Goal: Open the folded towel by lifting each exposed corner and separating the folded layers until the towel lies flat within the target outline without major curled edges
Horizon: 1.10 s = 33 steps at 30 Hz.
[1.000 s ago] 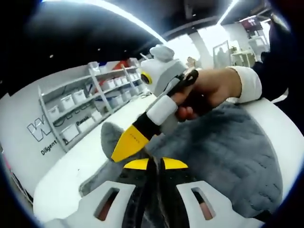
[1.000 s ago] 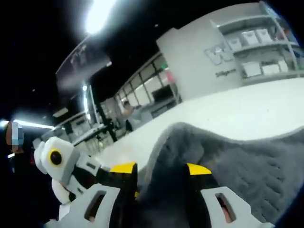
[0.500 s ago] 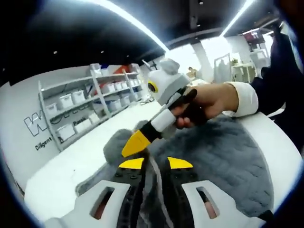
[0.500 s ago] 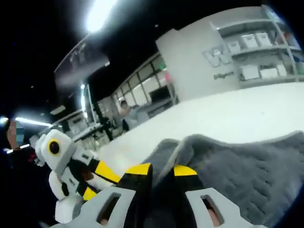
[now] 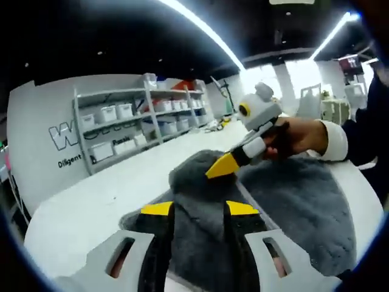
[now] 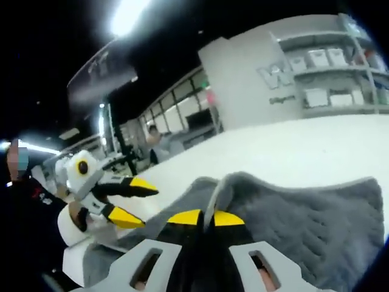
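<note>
A grey towel (image 5: 292, 201) lies rumpled on the white table (image 5: 79, 207), with one fold raised in a hump. My left gripper (image 5: 199, 208) is open just above the towel, its yellow tips well apart and holding nothing. A hand (image 5: 304, 137) brings my right gripper (image 5: 222, 166) in from the right, pinching the raised fold. In the right gripper view, my right gripper (image 6: 206, 218) is shut on a lifted edge of the towel (image 6: 304, 213). My left gripper (image 6: 150, 208) shows at the left with its jaws spread.
Shelves with white bins (image 5: 134, 128) stand against the wall behind the table. White tabletop (image 6: 292, 146) stretches beyond the towel. A person (image 6: 152, 143) stands far off in the background.
My left gripper has opened and let go of the towel, and has drawn apart from the right one. My right gripper's jaws have closed onto the towel's fold.
</note>
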{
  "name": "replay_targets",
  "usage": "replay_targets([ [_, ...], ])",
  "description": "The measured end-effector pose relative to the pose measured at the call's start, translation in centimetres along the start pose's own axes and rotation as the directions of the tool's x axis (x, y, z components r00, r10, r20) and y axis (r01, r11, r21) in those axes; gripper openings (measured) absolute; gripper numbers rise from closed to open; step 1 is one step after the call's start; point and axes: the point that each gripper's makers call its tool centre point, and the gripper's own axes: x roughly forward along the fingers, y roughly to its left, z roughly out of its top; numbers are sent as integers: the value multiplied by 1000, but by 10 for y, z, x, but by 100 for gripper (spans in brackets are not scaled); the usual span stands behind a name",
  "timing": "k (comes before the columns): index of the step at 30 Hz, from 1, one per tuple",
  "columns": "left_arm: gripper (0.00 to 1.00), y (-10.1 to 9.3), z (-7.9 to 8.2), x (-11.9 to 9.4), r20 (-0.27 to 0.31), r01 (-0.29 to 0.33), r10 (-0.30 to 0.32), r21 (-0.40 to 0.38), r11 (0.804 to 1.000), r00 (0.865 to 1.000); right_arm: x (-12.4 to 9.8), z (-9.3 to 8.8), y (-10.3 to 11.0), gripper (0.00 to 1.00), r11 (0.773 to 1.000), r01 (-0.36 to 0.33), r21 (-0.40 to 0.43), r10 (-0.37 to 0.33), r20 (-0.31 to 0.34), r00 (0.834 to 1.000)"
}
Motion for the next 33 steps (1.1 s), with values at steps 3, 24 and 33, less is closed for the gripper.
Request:
replay_targets([
  [3, 39, -1, -7, 3, -21, 2, -2, -35, 999, 1000, -4, 3, -6, 0, 1000, 13, -13, -13, 1, 1000],
  [24, 63, -9, -35, 2, -122, 150, -157, -66, 986, 980, -22, 16, -56, 0, 998, 38, 41, -38, 10, 999],
  [33, 72, -17, -36, 2, -114, 221, -232, -101, 970, 966, -28, 21, -62, 0, 998, 17, 68, -19, 17, 1000],
])
